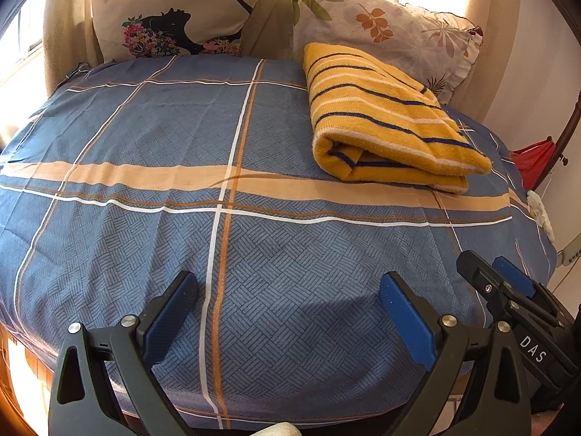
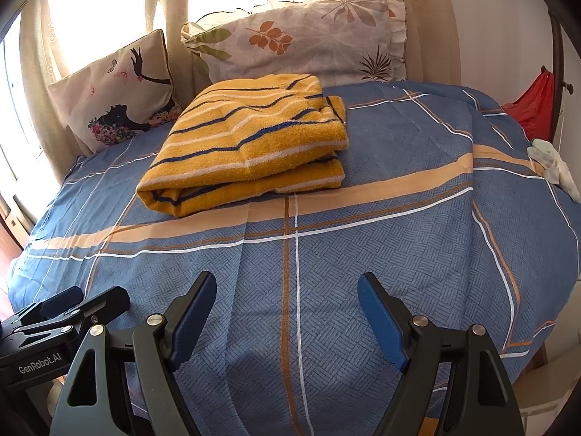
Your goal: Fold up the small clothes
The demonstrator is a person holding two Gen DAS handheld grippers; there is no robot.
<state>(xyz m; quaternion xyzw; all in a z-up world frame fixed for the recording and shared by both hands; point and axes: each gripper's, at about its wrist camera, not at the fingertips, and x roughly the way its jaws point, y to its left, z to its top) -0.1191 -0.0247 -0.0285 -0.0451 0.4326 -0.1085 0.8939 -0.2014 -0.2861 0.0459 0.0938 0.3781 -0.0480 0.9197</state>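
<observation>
Count — one folded yellow striped towel [image 1: 385, 116] [image 2: 247, 141] on one blue plaid bedsheet [image 1: 181, 236] [image 2: 363, 254]
Pillows: two — one leaf-print pillow [image 1: 381, 25] [image 2: 308, 40], one cushion with a woman's silhouette [image 1: 163, 11] [image 2: 116, 91]
One red bag [image 1: 535, 161] [image 2: 533, 105] at the bed's edge
One pale crumpled cloth [image 1: 541, 210] [image 2: 555, 167]
Grippers: two — left gripper [image 1: 290, 290], right gripper [image 2: 287, 287], each with two blue-padded fingers

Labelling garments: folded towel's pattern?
Folded towel: mustard yellow, white and navy stripes; clearest in right wrist view.

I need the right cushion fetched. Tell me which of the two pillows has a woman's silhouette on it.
The cushion with the black silhouette and butterflies, left of the striped towel. The other, frilled pillow, shows only leaves.
</observation>
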